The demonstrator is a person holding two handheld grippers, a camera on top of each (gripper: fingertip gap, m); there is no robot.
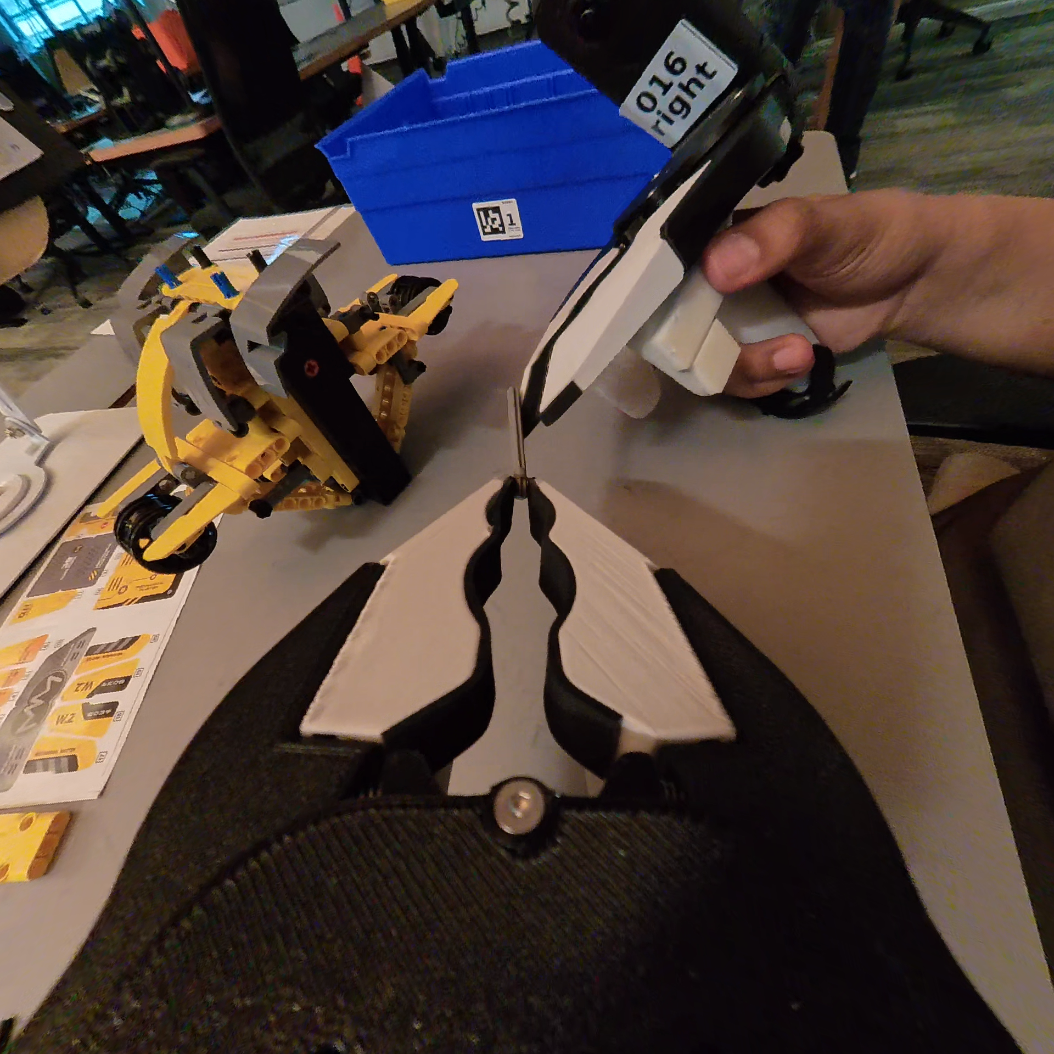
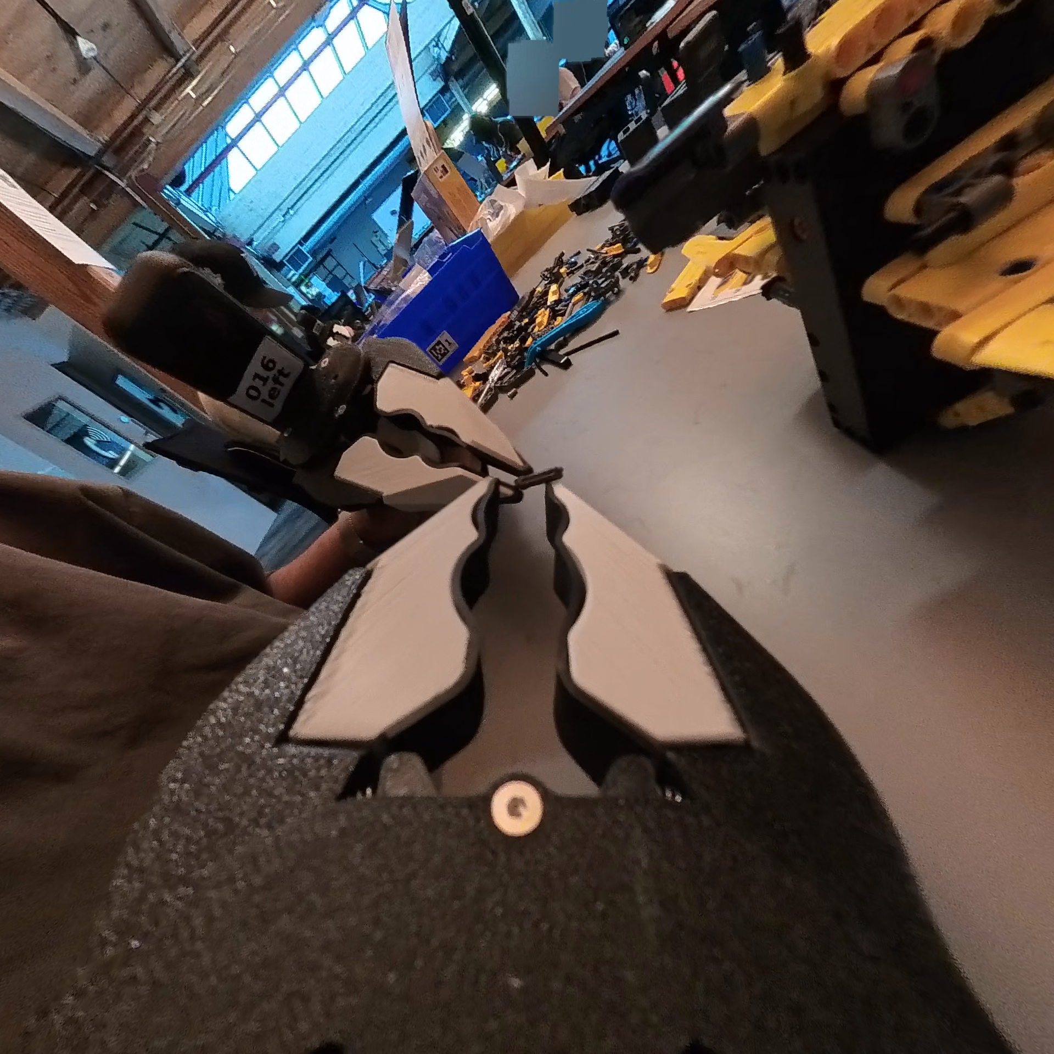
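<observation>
We see a grey tabletop point(image 1: 741, 570) from two hand-held grippers. In the left wrist view, the left gripper point(image 1: 520, 485), with white fingers lined in wavy black rubber, fills the lower centre of the frame; its jaws are nearly closed and pinch the bottom end of a thin dark metal-grey pin point(image 1: 518, 433) that stands upright just above the tips. From the upper right of that frame, the right gripper point(image 1: 533, 413), held in a person's hand point(image 1: 844, 291), angles down so its tips touch or sit just beside the top of the pin. In the right wrist view, the right gripper's jaws are partly open at centre frame, and the pin appears as a short dark bar lying across the gap at the tips, not yet clamped. To the left in the left wrist view rests a yellow, grey and black plastic brick-built vehicle model point(image 1: 268, 399); behind it in the upper centre stands a blue plastic bin point(image 1: 485, 165), and a printed sticker sheet point(image 1: 85, 656) lies at the lower left. We judge the main risk to be the pin slipping: it is slim and held only by its end, so a sideways nudge from the right gripper could tilt it or flick it onto the tabletop. If the left gripper lets go before the right closes, the pin could drop and roll away.
</observation>
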